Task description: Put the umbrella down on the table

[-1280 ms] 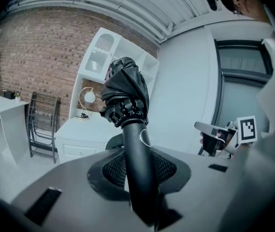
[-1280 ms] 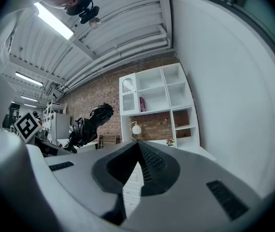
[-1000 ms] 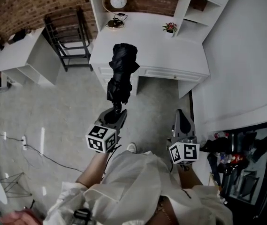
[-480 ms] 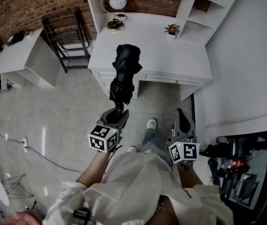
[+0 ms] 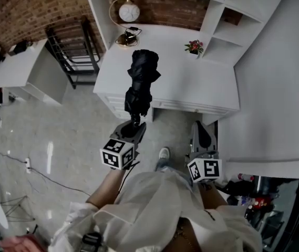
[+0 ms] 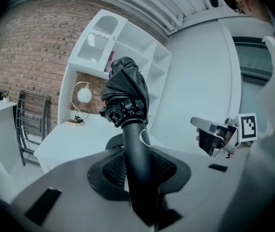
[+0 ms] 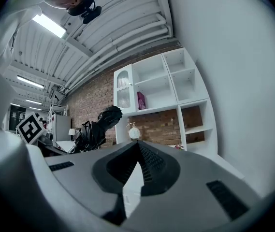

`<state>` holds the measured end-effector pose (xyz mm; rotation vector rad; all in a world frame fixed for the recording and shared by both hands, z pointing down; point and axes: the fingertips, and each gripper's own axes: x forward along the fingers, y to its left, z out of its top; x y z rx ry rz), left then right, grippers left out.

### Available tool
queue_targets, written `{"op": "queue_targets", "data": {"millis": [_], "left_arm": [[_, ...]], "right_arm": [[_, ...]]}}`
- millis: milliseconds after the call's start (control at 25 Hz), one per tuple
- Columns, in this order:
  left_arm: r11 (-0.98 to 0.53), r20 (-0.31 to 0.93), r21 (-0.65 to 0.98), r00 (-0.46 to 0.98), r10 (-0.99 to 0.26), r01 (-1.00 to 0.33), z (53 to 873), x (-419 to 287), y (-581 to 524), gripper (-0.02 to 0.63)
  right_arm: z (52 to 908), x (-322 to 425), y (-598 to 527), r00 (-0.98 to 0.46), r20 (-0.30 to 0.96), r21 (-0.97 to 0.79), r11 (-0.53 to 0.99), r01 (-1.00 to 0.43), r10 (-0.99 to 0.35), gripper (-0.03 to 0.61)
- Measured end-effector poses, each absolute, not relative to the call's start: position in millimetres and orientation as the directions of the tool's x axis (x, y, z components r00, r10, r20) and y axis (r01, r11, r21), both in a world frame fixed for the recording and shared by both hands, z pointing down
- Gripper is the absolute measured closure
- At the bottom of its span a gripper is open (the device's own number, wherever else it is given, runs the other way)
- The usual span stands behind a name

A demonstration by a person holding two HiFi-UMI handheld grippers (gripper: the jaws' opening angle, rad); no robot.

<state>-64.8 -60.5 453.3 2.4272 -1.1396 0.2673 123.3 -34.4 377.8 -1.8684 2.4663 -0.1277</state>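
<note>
**Q:** Which step is shown, nearest things first?

**A:** The carry; the set-down is not yet done. The left claw [image 5: 133,125] pinches the handle of the folded umbrella [image 5: 140,80]. The umbrella juts toward 12 o'clock and is held in the air. In the head view its bundled cloth overlaps the front of the counter [image 5: 196,83], but it rests on nothing. The right claw [image 5: 200,134], at 3 o'clock of the left, is pressed together with nothing in it.

**Q:** What does the next move call for?

**A:** As a judgement: bring the umbrella toward 12 o'clock until all of it is past the front edge. Then lower it flat and part the jaws. The handle end is over the floor [image 5: 60,130], so a release here would likely drop it.

**Q:** Edges and free room?

**A:** The front edge runs from 9 to 3 o'clock just beyond the claws, and the counter's left corner lies at 9 o'clock of the cloth. The bare top spreads from 12 to 3 o'clock of the cloth. Farther back stand a plant [image 5: 194,46] at 2 o'clock and a clock [image 5: 129,12] near 12, both well apart from the cloth. Shelves [image 5: 228,20] close the far right. A rack [image 5: 73,46] at 10 o'clock stands on the floor, off the counter.
</note>
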Motion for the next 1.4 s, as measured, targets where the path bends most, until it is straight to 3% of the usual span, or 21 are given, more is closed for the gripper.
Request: {"op": "queue_targets", "data": {"millis": [600, 1400], "left_arm": [[-0.492, 0.386, 0.310, 0.580, -0.717, -0.814, 462, 9, -186, 0.497], [-0.489, 0.374, 0.326, 0.585, -0.720, -0.809, 476, 23, -288, 0.497]], "right_arm": [[394, 189, -175, -0.366, 0.047, -0.134, 0.357, -0.924, -0.929, 0.560], [414, 194, -277, -0.375, 0.075, -0.127, 0.364, -0.923, -0.924, 0.561]]}}
